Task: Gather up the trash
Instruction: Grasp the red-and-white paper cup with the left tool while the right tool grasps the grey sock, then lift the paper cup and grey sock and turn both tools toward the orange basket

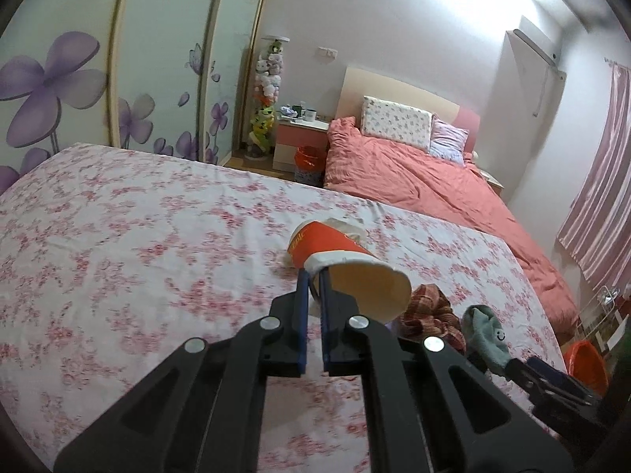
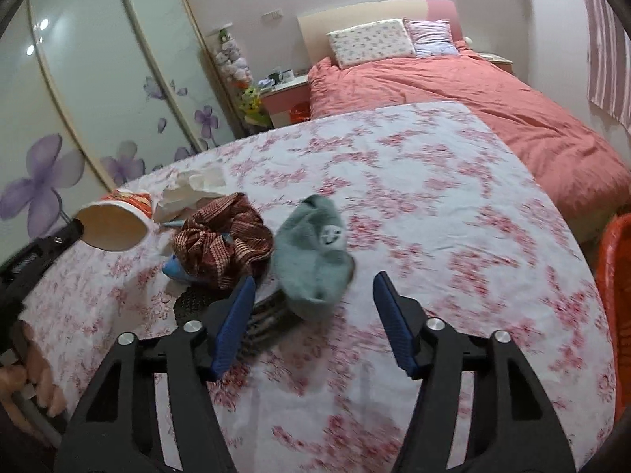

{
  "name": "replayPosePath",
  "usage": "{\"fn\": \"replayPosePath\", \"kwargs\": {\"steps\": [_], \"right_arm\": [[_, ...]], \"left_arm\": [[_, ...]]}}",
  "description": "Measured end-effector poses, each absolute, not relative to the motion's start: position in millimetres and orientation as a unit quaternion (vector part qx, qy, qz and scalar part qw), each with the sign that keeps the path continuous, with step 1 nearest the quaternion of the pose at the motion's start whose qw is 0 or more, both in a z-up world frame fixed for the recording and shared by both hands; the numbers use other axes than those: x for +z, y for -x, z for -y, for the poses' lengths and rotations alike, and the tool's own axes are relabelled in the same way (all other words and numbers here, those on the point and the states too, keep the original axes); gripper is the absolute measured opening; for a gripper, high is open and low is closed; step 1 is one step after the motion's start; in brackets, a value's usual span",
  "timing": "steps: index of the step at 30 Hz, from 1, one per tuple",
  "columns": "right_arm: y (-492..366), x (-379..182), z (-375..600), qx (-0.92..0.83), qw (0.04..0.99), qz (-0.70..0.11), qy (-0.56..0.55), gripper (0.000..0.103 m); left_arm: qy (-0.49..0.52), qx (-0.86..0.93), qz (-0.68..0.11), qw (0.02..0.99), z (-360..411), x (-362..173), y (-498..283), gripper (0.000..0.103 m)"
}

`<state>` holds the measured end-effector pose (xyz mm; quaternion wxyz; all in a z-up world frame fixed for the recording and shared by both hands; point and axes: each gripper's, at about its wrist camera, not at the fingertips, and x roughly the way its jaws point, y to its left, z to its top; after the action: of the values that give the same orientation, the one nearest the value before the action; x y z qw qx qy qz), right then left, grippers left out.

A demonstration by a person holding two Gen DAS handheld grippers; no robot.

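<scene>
A red-and-white paper cup [image 1: 335,248] hangs tilted above the floral-sheeted surface [image 1: 118,256], its open mouth toward the camera. My left gripper [image 1: 314,276] is shut on the cup's rim. The same cup [image 2: 114,228] shows at the left of the right wrist view. Crumpled white tissue [image 2: 189,189] lies just behind it. My right gripper [image 2: 314,278] stands open low over the sheet, with the near end of a grey-green sock [image 2: 315,244] between its fingertips and no pad touching it.
A plaid scrunchie [image 2: 224,236], a small blue item [image 2: 175,268] and a black mesh piece [image 2: 193,299] lie left of the sock. An orange bin [image 2: 615,295] stands off the right edge. A salmon-covered bed [image 2: 512,118] lies beyond, with wardrobe doors [image 2: 98,79] on the left.
</scene>
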<state>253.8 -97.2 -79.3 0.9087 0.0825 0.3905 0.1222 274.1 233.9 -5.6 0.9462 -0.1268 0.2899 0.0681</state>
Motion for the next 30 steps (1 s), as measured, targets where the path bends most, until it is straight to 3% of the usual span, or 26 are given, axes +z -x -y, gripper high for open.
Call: {"fn": "replayPosePath", "kwargs": {"steps": [3,5,7,30], "right_arm": [[-261.7,-88.0,88.0,0.111,0.906,-0.403,-0.066,0.049],[-265.7,-93.2,87.2,0.101,0.904,-0.412,-0.062,0.016],[-264.0,-94.3,90.1,0.099,0.903,-0.414,-0.066,0.011],[-190.3,-8.1,167.4,0.053,0.954,-0.284,-0.074,0.01]], "left_arm": [[0.132,0.069,-0.288,0.946,-243.3,-5.1,-267.8,0.006],[0.135,0.068,-0.288,0.946,-247.3,-4.6,-264.6,0.006],[0.137,0.066,-0.286,0.946,-249.7,-3.2,-261.2,0.006],[0.127,-0.023,-0.255,0.958,-168.7,39.7,-228.8,0.006]]}}
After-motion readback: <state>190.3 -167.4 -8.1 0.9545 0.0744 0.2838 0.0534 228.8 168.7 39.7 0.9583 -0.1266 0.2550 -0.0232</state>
